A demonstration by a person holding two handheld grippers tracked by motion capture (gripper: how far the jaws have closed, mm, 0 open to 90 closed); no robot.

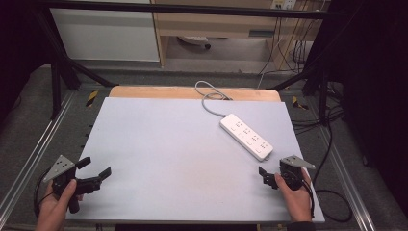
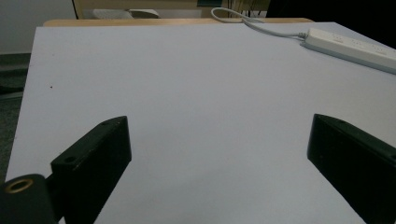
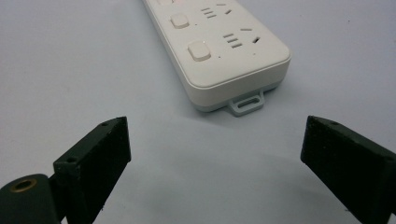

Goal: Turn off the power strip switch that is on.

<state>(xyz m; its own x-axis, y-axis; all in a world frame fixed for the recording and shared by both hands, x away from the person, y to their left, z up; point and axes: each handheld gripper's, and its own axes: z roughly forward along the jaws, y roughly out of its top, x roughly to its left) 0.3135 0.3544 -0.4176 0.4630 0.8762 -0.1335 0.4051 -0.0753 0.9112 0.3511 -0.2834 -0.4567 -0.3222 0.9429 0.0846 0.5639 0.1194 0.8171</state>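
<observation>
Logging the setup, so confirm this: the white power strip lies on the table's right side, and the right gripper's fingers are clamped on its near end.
Not clamped. In the right gripper view the right gripper stands open, short of the power strip. The strip does lie on the table's right side.

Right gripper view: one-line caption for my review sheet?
Right gripper, jaws open and empty, faces the near end of a white power strip lying on the grey table.
</observation>
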